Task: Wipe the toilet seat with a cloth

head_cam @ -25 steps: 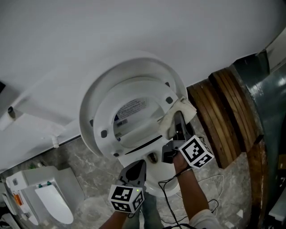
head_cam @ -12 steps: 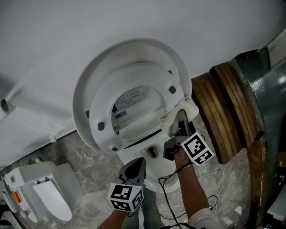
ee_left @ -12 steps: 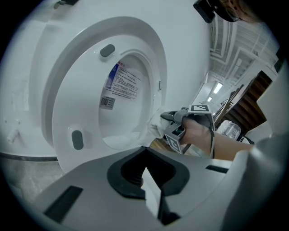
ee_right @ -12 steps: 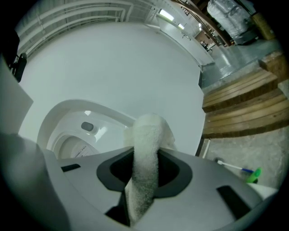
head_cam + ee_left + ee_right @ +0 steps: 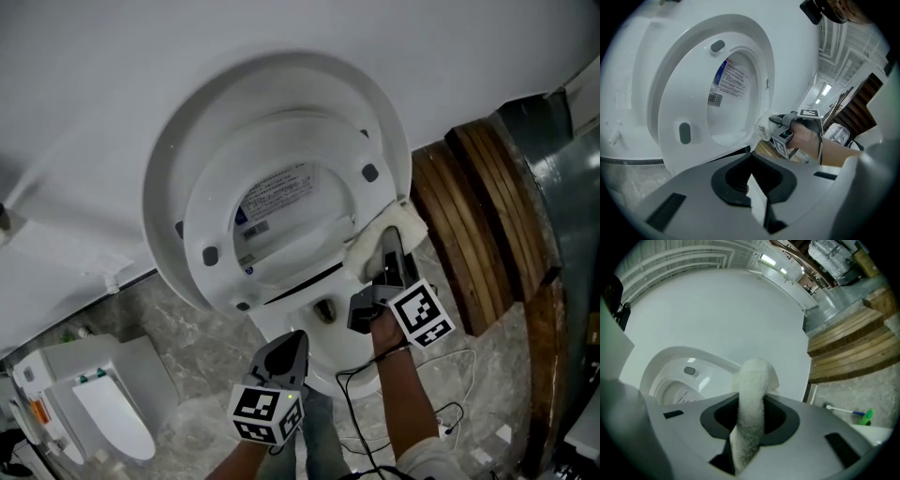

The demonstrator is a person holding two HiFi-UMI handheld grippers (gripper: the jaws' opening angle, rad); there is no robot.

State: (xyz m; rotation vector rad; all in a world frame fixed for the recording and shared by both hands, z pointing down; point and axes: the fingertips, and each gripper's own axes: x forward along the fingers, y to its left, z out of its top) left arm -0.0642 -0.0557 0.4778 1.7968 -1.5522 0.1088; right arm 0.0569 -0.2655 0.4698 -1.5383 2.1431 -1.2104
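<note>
Right gripper (image 5: 749,427): jaws clamped on cloth (image 5: 751,390) | Cloth: long axis along the jaws, free end pointing forward, against right edge of raised toilet seat (image 5: 200,225) (white, nubby terry) | Left gripper (image 5: 751,180): closed, empty, set apart.

wooden planks (image 5: 478,234), marble floor (image 5: 187,361), white wall (image 5: 281,28)
</note>
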